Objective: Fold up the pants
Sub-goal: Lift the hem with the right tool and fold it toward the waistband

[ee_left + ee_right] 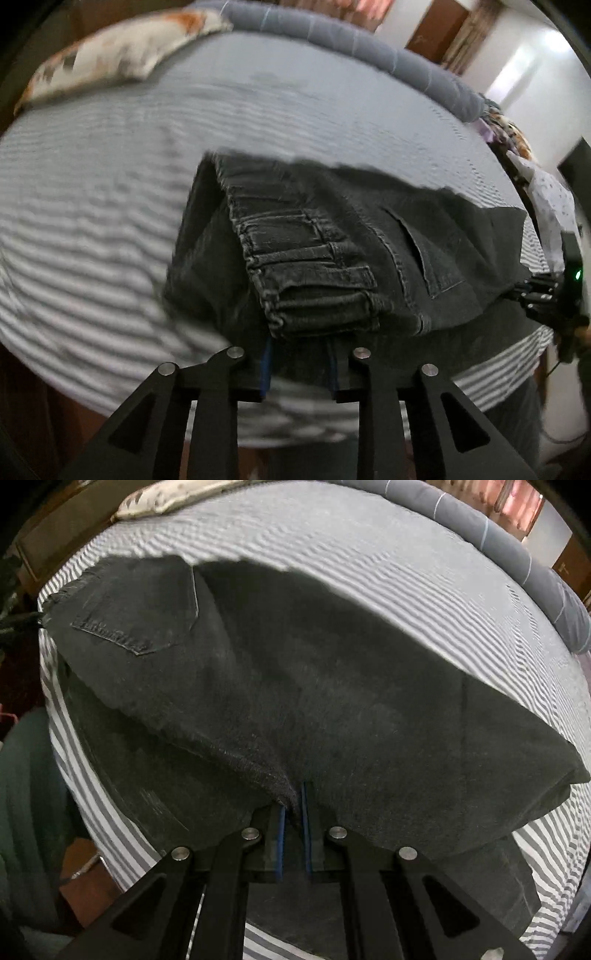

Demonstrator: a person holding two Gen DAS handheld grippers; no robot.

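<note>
Dark grey denim pants [332, 251] lie partly folded on the striped bed. In the left wrist view my left gripper [300, 354] is shut on the bunched waistband with belt loops [314, 280], held just above the sheet. In the right wrist view my right gripper [293, 805] is shut on a fold edge of the pants [314, 686]; a back pocket [147, 609] lies at the upper left. The right gripper also shows at the right edge of the left wrist view [535, 291].
The bed [110, 221] has a grey-and-white striped sheet. A patterned pillow [122, 55] lies at the far left and a rolled grey blanket [517, 554] along the far edge. Other clothes [546, 192] are piled at the right.
</note>
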